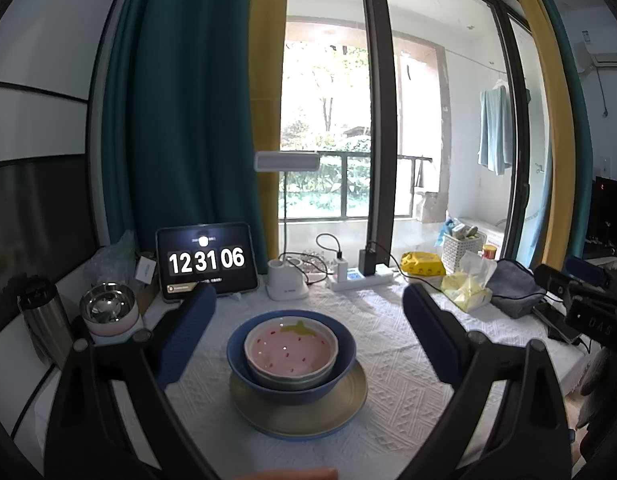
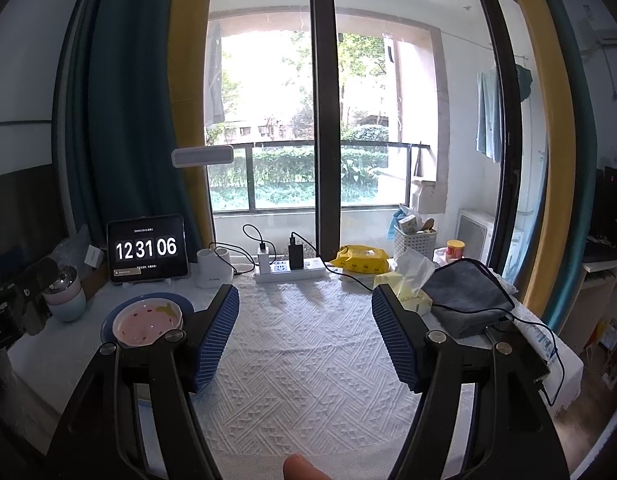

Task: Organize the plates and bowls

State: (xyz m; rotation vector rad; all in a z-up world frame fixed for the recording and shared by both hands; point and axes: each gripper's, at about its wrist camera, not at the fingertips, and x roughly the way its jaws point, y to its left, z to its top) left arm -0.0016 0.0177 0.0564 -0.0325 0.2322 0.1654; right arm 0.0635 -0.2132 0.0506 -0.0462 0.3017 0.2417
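Note:
A stack of dishes stands on the white tablecloth. A pink strawberry-pattern bowl [image 1: 289, 350] nests in a grey bowl, inside a blue bowl [image 1: 344, 354], on a tan plate [image 1: 348, 402] with a blue plate edge under it. My left gripper [image 1: 306, 300] is open, its blue pads wide on either side of the stack and apart from it. My right gripper [image 2: 304, 294] is open over bare cloth, nothing between its pads. In the right wrist view the pink bowl [image 2: 146, 320] and blue bowl [image 2: 108, 322] lie left of its left finger.
Along the back stand a tablet clock [image 1: 206, 260], a lamp base [image 1: 286, 278], a power strip [image 1: 362, 276], a yellow packet [image 1: 422, 266] and a tissue box [image 1: 466, 292]. A folded grey cloth [image 2: 464, 300] and cables lie right. A steel bowl [image 1: 108, 306] and flask [image 1: 44, 320] sit left.

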